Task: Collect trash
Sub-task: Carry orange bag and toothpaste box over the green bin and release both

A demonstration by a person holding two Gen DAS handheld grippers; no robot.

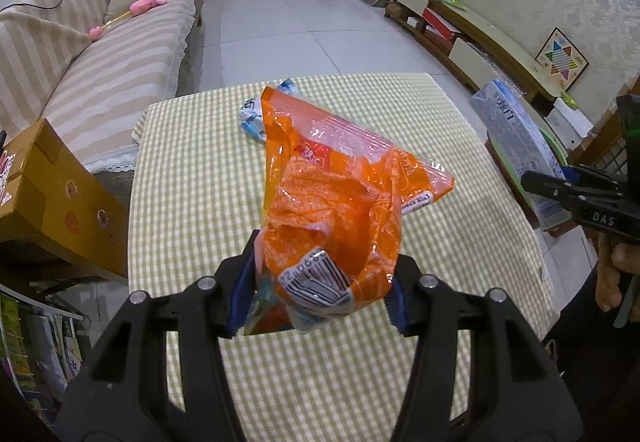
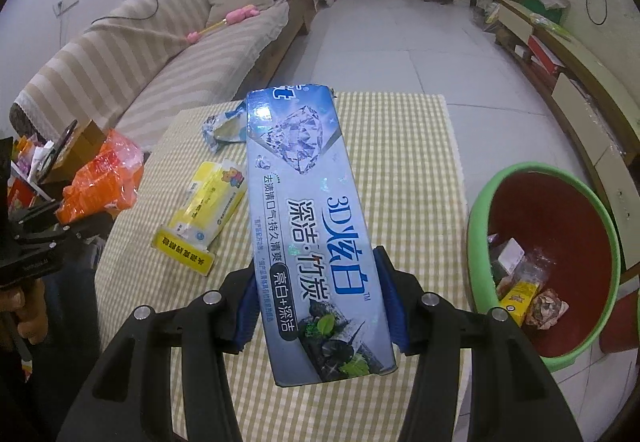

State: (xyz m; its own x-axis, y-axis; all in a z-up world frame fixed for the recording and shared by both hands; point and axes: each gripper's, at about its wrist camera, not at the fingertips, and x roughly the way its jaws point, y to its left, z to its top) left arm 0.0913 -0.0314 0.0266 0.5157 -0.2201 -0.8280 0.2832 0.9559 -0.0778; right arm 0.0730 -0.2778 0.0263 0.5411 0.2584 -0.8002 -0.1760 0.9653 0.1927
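While held up over the checked table, clamped in the left gripper by its crumpled lower end: an orange plastic bag, thin, soft, near weightless, likely slick, best pinched where bunched so the film cannot slide out. Behind it, lying on the cloth, a blue-white wrapper, flimsy too, probably needing a low pinch on a raised fold. Further right, flat on the table, a yellow tissue pack, soft, squashy, easy across its narrow width. Clamped across its sides in the right gripper: a blue toothpaste box, light, stiff card, probably empty, prone to buckle under hard squeeze. Far right, on the floor beside the table, a green-rimmed bin, already holding scraps.
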